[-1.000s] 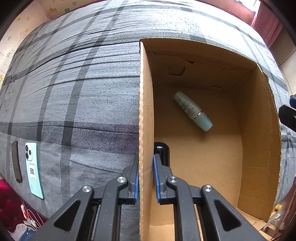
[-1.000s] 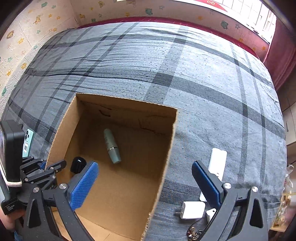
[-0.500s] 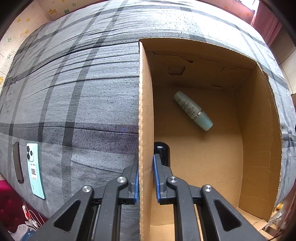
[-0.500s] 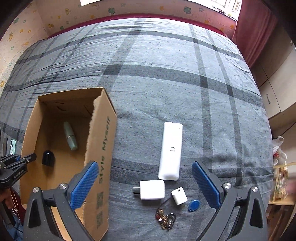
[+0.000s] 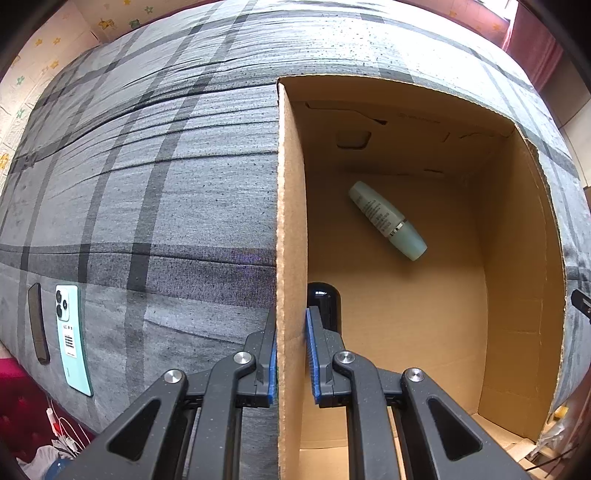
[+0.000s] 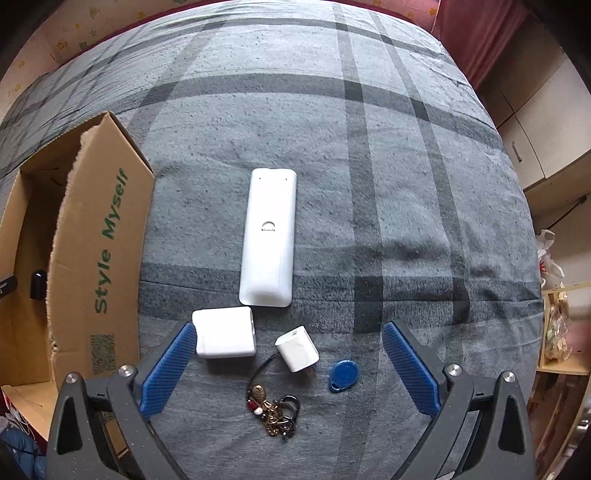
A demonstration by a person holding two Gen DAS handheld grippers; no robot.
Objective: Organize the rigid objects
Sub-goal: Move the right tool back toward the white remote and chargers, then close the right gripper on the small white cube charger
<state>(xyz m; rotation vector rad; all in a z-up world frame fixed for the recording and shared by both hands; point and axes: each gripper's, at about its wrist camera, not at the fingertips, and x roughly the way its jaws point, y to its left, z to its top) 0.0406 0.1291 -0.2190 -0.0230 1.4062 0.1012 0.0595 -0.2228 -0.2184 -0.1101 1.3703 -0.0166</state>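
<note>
My left gripper (image 5: 291,325) is shut on the left wall of an open cardboard box (image 5: 291,192), one blue pad on each side. Inside the box lie a pale green bottle (image 5: 388,219) and a black rounded object (image 5: 325,302), half hidden by my pad. My right gripper (image 6: 288,336) hangs open over the bedspread. Between its fingers lie a large white charger (image 6: 225,332), a small white charger (image 6: 297,349), a blue key fob (image 6: 343,374) and a bunch of keys (image 6: 273,411). A white remote (image 6: 269,236) lies just beyond them.
The box (image 6: 96,243) stands left of the loose items in the right wrist view. A mint phone (image 5: 72,334) and a dark slim bar (image 5: 38,328) lie near the bed's left edge. Cabinets (image 6: 543,147) and a red curtain (image 6: 476,33) border the bed on the right.
My right gripper has swung from above the box rightward and lower, now over the chargers and keys; its jaws stay open. The left gripper and the box have not moved.
</note>
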